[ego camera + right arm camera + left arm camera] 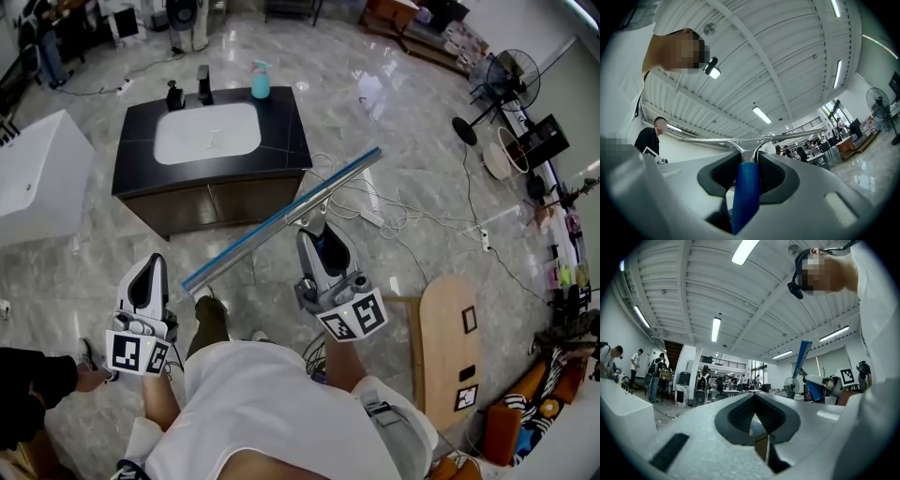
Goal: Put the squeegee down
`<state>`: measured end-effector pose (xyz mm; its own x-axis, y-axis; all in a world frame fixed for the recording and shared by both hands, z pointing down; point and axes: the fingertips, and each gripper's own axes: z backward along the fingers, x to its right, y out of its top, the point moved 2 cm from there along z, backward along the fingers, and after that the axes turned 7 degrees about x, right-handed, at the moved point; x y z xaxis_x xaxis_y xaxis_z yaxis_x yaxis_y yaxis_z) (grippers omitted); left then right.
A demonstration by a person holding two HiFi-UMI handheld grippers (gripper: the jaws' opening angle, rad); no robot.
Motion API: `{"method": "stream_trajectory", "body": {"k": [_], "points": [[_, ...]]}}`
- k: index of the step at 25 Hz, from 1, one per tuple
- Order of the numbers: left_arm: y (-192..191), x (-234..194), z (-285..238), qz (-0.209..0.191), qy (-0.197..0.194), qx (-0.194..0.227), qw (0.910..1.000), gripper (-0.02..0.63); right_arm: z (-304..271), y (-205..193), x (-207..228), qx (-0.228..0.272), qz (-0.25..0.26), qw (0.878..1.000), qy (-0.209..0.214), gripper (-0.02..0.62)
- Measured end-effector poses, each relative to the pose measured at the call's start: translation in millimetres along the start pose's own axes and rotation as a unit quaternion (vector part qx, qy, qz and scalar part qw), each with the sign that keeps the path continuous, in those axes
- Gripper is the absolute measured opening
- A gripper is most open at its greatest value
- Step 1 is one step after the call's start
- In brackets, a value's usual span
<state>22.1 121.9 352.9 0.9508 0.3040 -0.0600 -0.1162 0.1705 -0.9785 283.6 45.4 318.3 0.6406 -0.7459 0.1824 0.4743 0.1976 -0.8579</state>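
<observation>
- head view shows the right gripper (315, 228) held out in front of the person, its jaws pinching the blue handle of the squeegee (281, 217).
- the squeegee is up in the air above the marble floor (394, 103). its long blade slants from lower left to upper right and crosses the near right corner of the sink cabinet (211, 202) in the picture.
- in the right gripper view, the blue handle (746, 197) sits between the two dark pads of the right gripper (747, 161), and the metal crossbar of the squeegee (740, 140) spreads to both sides just past the jaw tips.
- the left gripper (150, 264) hangs lower, at the person's left side, well apart from the squeegee.
- in the left gripper view, the jaws of the left gripper (754, 398) are pressed together at the tips with nothing between them. the view looks up toward the ceiling.
- the same view catches the squeegee (802, 357) standing up at the right, with the right gripper (820, 383) below it.
- the cabinet's black surface (281, 122) holds a white basin (206, 133), a black tap (203, 84) and a teal spray bottle (260, 80) at its far edge.
- a white tub (37, 173) stands at the left, a standing fan (511, 80) at the far right, and loose cables (384, 211) lie on the floor beyond the squeegee.
</observation>
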Motion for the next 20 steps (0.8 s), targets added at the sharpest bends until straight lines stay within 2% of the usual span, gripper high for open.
{"method": "stream_trajectory", "body": {"k": [5,12,20], "points": [[-5.6,-52.0,-34.2,0.003,-0.013,-0.002,0.9999,0.006,-51.0,-25.4,5.0,0.002,0.005,1.000,-0.009,0.138],[-4.7,-148.3,-86.0,0.015,-0.041,-0.003,0.9991,0.006,-141.7,-67.7,-0.8,-0.006,0.017,0.999,-0.026,0.138],[-12.2,-249.3,-119.0,0.010,-0.050,-0.015,0.9986,0.006,-225.1,-120.8,-10.1,-0.015,0.017,0.999,-0.048,0.138]]}}
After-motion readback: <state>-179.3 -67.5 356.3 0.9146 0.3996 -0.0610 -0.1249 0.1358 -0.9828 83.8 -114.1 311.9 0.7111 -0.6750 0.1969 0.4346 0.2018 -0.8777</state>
